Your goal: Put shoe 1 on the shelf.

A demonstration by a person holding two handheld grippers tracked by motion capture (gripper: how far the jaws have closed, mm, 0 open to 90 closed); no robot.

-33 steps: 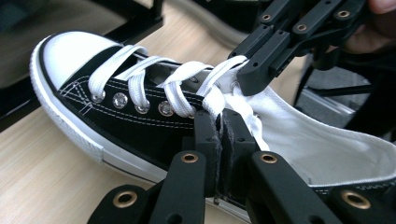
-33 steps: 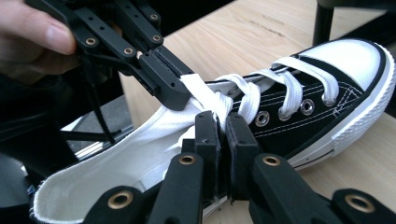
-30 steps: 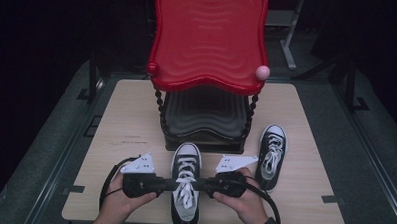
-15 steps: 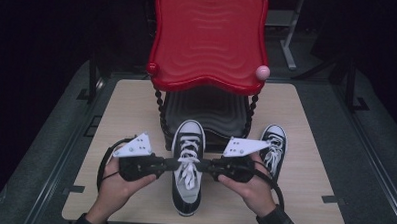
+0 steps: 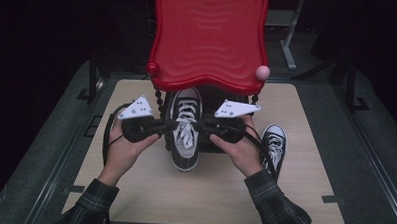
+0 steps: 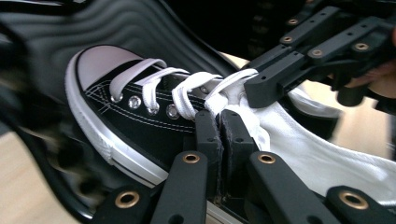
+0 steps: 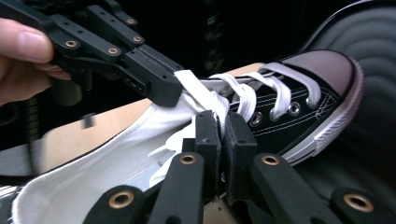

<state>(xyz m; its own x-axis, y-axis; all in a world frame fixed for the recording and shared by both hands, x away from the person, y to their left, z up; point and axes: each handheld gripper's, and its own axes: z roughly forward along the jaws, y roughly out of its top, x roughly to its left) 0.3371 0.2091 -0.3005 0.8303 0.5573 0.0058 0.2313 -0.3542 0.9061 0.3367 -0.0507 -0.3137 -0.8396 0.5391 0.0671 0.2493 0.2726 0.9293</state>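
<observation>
High view: 2 claws hold 1 black sneaker (image 5: 184, 136) between them, toe under the front edge of a red tray (image 5: 211, 42) on a black rack (image 5: 163, 103). Left claw (image 5: 162, 125) is clamped on the shoe's near collar edge by the laces, as the left gripper view shows (image 6: 220, 140); right claw (image 5: 206, 126) is clamped on the opposite edge (image 7: 223, 140). A pink ball (image 5: 263, 71) sits at the tray's rim. Another sneaker (image 5: 273, 144) lies near the right hand; bare tabletop (image 5: 208, 192) lies below.
</observation>
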